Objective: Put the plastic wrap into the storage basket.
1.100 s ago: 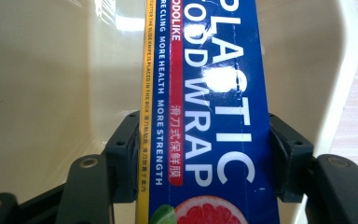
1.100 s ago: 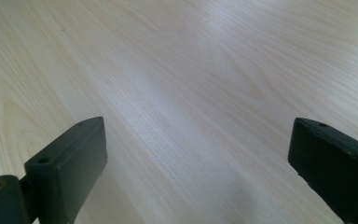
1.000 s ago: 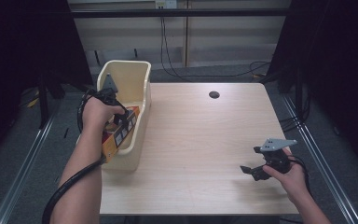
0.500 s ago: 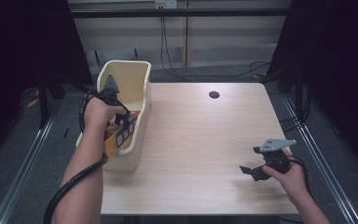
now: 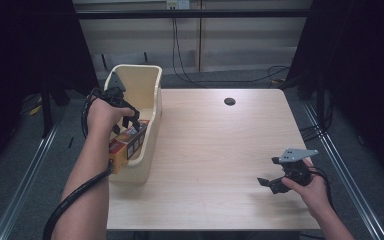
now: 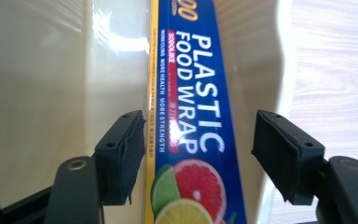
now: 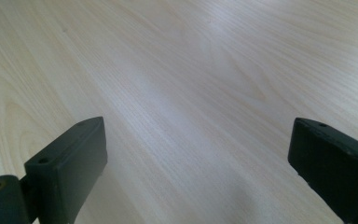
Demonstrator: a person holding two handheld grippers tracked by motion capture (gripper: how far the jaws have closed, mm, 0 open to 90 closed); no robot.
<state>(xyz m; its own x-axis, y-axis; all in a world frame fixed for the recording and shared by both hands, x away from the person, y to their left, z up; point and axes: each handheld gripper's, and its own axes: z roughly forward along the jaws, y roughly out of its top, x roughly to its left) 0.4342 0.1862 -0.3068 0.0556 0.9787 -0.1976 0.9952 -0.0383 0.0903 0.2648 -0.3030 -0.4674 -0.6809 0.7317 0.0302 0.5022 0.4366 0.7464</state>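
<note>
Nearest the person, the right claw [image 5: 272, 184] hovered low over the bare counter [image 5: 220, 165], jaws spread wide with nothing between them. Farther off at the counter's left edge, the left claw [image 5: 130, 119] had just been opening; the plastic food wrap box [image 6: 193, 130] stood between its pads, released, lying lengthwise inside the cream plastic bin [image 5: 147, 90].

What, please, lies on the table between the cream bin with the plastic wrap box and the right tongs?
Nothing: in the high view, the table is bare wood between the bin and the right tongs.
</note>
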